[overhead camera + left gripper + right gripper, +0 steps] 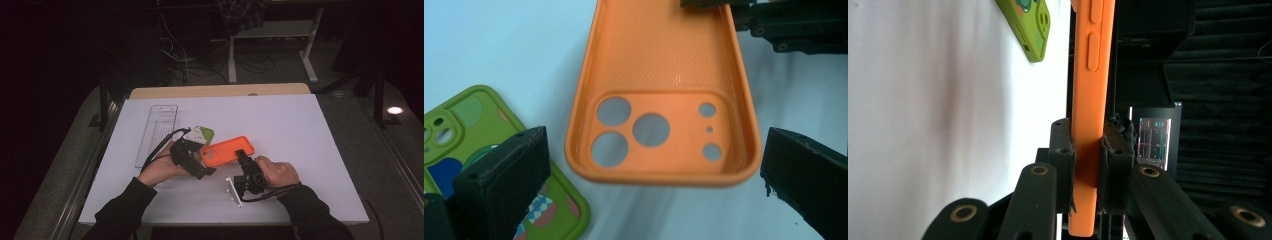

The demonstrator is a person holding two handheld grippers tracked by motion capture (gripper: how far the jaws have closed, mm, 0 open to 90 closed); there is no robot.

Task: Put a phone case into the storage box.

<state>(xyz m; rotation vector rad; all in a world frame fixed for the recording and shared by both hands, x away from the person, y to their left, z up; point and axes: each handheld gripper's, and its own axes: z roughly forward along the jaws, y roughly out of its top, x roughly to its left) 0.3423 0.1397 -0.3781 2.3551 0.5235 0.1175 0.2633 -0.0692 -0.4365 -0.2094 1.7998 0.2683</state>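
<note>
White table [300, 130] under a dark room: in the high view, the orange phone case [227, 150] lies mid-frame, long axis running lower left to upper right. The left gripper [192, 159] is at its left end and the right gripper [245, 162] at its lower right edge.

From the left gripper view, the case's [664, 90] camera-hole end points down-frame between that claw's spread-apart jaws, which touch nothing; a green phone case [454, 145] sits lower left.

From the right gripper view, the case [1088, 100] stands edge-on up the frame, clamped between the jaws.
</note>
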